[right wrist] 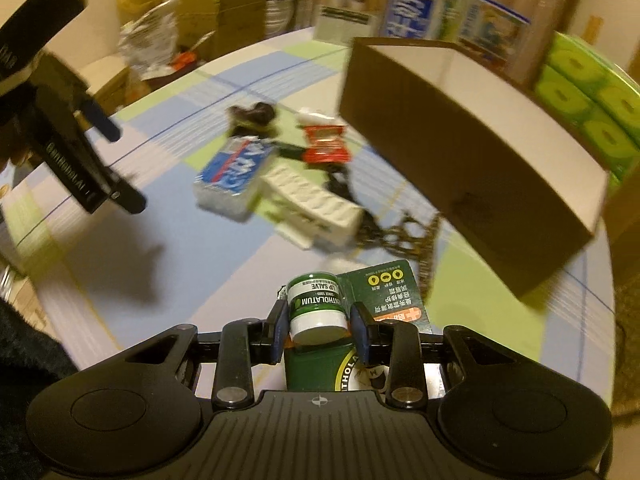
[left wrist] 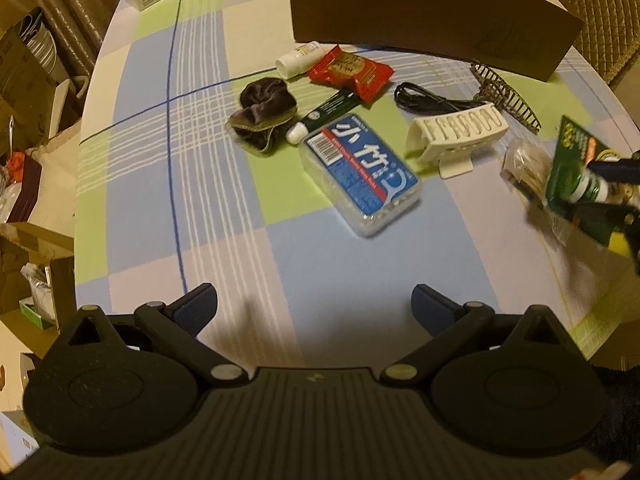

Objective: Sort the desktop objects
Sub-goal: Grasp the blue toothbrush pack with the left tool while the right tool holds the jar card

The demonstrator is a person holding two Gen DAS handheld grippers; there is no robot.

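The right gripper (right wrist: 319, 330) had its fingers clamped on the lip salve pack (right wrist: 316, 308), held above the checked surface (right wrist: 168, 264); its card backing was partly hidden. The left gripper (left wrist: 314, 306) hung with fingers apart. Motion blurred the brown box (right wrist: 460, 160).

A lived-in home: round checked-cloth counter (left wrist: 168, 208), stacked cardboard boxes (left wrist: 24, 80) left, green tissue packs (right wrist: 584, 100) far right.

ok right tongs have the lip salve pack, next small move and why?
Probably carry it toward the brown box and over its open top. The right tongs are shut on the lip salve pack, already lifted off the table, and the box stands just ahead to the right. The left tongs are open and idle.
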